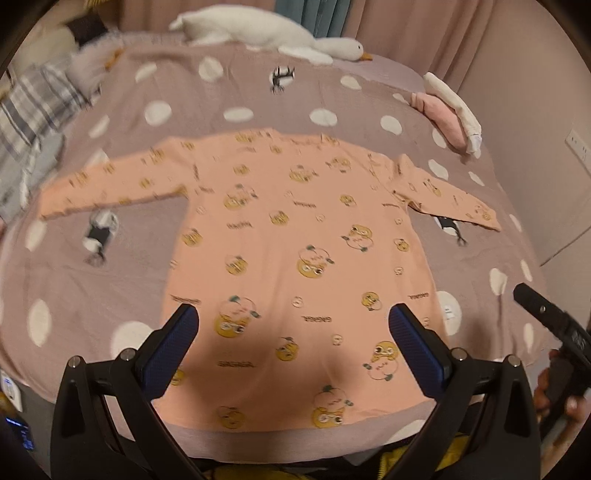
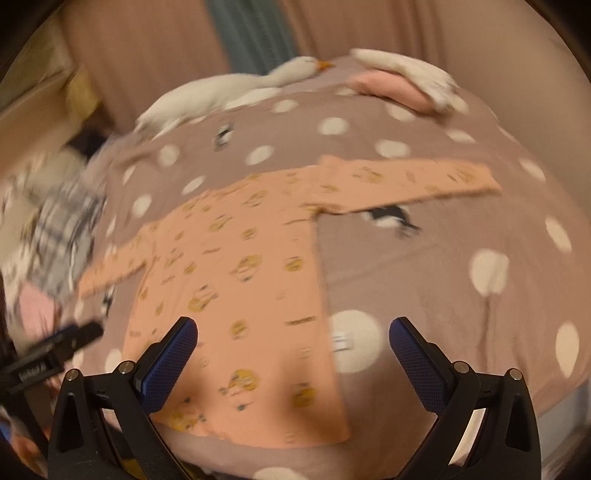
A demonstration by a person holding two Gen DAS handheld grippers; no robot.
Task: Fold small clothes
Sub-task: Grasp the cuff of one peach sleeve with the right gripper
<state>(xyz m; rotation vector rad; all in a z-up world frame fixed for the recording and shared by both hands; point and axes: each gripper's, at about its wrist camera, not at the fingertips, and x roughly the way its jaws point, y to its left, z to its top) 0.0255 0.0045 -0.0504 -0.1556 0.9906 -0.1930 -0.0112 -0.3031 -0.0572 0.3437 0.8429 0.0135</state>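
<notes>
A small peach long-sleeved shirt (image 1: 295, 258) with yellow cartoon prints lies flat on the bed, both sleeves spread out, hem toward me. My left gripper (image 1: 293, 317) hovers open above the hem, nothing between its blue-padded fingers (image 1: 173, 347). In the right wrist view the same shirt (image 2: 236, 295) lies left of centre, blurred by motion. My right gripper (image 2: 293, 328) is open over the shirt's right edge and holds nothing. The right gripper's body (image 1: 554, 325) shows at the right edge of the left view, held by a hand.
The bed is covered by a mauve blanket (image 1: 110, 266) with white dots and penguin prints. A white goose plush (image 1: 266, 33) lies at the far edge. Folded pink and white clothes (image 1: 454, 114) sit at the far right. A plaid cloth (image 1: 33, 110) lies at the far left.
</notes>
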